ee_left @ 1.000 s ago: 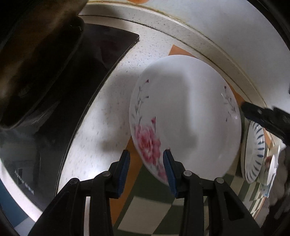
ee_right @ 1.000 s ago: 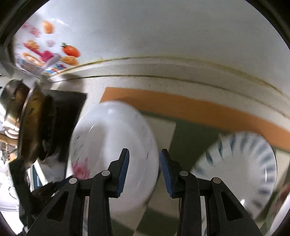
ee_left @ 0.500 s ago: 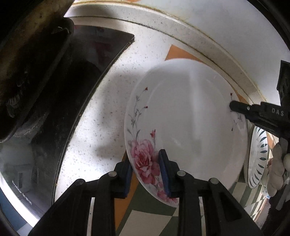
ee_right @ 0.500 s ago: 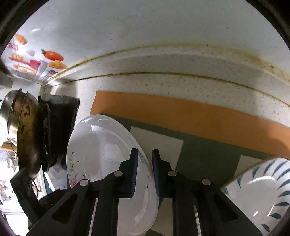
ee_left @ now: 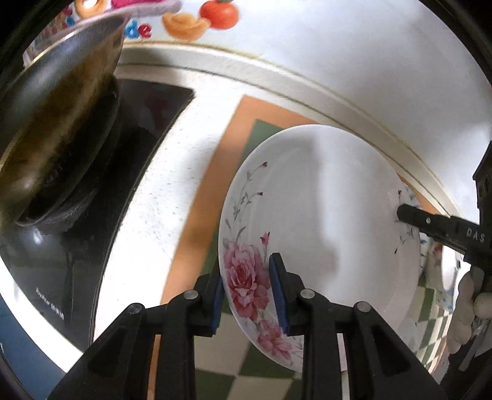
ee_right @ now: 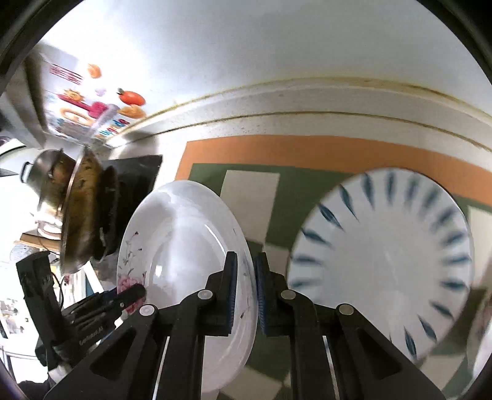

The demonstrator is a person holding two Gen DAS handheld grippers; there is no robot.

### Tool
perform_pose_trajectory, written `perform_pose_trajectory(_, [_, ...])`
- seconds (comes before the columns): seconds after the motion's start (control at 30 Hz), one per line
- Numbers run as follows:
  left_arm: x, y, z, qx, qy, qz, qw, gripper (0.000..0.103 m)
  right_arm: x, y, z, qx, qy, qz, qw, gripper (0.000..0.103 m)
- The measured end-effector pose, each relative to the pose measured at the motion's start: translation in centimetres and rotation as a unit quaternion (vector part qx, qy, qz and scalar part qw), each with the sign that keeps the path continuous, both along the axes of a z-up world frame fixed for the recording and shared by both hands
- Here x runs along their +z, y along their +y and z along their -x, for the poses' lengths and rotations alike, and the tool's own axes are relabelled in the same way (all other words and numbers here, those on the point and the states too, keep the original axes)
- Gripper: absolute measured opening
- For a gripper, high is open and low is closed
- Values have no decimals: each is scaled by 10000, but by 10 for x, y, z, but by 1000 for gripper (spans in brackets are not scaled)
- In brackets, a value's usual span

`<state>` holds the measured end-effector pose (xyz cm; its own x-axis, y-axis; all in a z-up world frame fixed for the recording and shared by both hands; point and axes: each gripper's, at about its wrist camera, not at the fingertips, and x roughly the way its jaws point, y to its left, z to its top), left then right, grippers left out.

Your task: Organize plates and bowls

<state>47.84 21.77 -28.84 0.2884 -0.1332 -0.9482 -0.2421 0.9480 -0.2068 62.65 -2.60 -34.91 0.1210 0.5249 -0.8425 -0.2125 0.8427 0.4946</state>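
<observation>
I hold a white plate with pink roses (ee_left: pixel 319 221) between both of my tongs, lifted off the counter and tilted. My left tongs (ee_left: pixel 249 295) are clenched on its near rim, right at the big rose print, one blue pad on each face of the plate. My right tongs (ee_right: pixel 245 295) are clenched on the opposite rim, the edge of the plate running down between the two pads. In the left view, the black tip of the right tongs reaches onto the plate's far edge, with my gloved right hand (ee_left: pixel 470 307) behind it.

Below the plate lies a mat (ee_left: pixel 243 366) checked in green and cream with an orange border, spread on a speckled white counter (ee_left: pixel 160 197). To the right of the held plate, a second plate with blue dashes around its rim (ee_right: pixel 381 264) shows blurred over the mat; I cannot tell if it lies flat.

On the left sits a black stovetop (ee_left: pixel 101 172) with a worn, browned wok (ee_left: pixel 58 117) on it. Behind runs a white wall (ee_right: pixel 246 46) with a colourful food sticker (ee_left: pixel 196 21).
</observation>
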Motion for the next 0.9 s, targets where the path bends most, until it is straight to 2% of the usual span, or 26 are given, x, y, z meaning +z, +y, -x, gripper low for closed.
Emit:
perform_pose_trajectory(0.2, [24,-41,28,-188,-127,117,9997,25,24,-58,59,-207,-129,-219,9995,14])
perform_pose_trajectory(0.4, [27,-76,53,-449,-138,118,9988,25,31,-115,123,-483,-101,-376,9981,14])
perform_pose_trajectory(0.57, [23,-111,76,-788,11,48,9969,25,25,-150,164,-671,-33,-385,9970,14])
perform_pose_trajectory(0.63, [16,-123,82,-953,97,133,9953,25,21,-160,173,-754,6,-367,9965,14])
perform_pose_trajectory(0.9, [-3,-169,104,-1357,414,-25,9899,25,-11,-201,212,-1032,292,-309,9938,14])
